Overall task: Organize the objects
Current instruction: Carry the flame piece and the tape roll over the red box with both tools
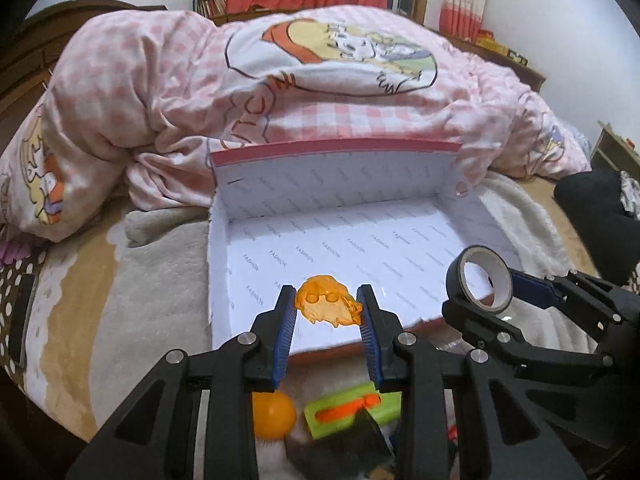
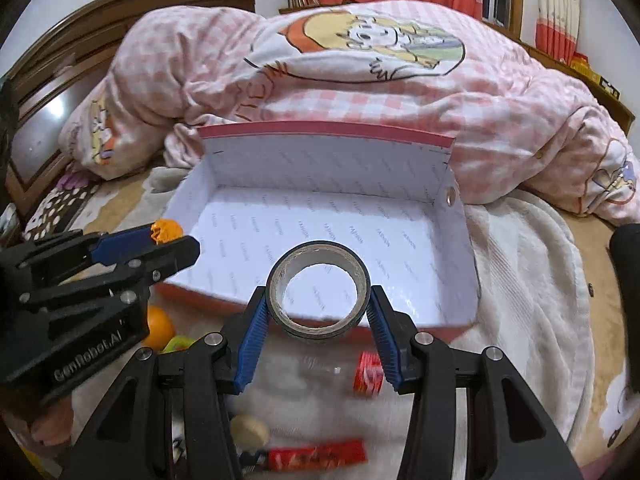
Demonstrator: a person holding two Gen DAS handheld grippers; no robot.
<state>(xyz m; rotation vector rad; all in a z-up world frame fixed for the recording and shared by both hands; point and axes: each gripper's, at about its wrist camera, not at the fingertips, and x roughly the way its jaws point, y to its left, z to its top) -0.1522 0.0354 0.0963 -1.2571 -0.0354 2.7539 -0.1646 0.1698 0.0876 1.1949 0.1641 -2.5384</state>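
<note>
Two grippers: both held over the near edge of the open box, each with its jaws clenched on one thing.
Left gripper (image 1: 327,303): jaws clenched on a small orange clip (image 1: 328,306); its blue pads press the clip from both sides. In the right wrist view the same gripper (image 2: 170,240) reaches in from the left with the clip (image 2: 166,231) at its tip, above the left near corner of the box.
Right gripper (image 2: 318,303): jaws grasping a tape roll (image 2: 318,295) by its outer sides, the ring's hole facing the camera. In the left wrist view it (image 1: 482,286) stands to the right, the tape roll (image 1: 480,276) held above the right near edge of the box.
Box (image 1: 400,240): white inside, printed with small grey words, pink rim, far wall upright; it sits on the bed.
Below the left gripper: an orange ball (image 1: 274,416) beside a green block (image 1: 352,410) with an orange stripe, both in front of the box on the blanket.
Below the right gripper: a red packet (image 2: 368,372), a long red wrapper (image 2: 316,458), a pale round piece (image 2: 250,430) and an orange fruit (image 2: 159,328), all lying in front of the box.
Blanket (image 2: 528,280): pale, spread under the box.
Quilt (image 1: 280,72): pink checked, heaped just behind the box.
</note>
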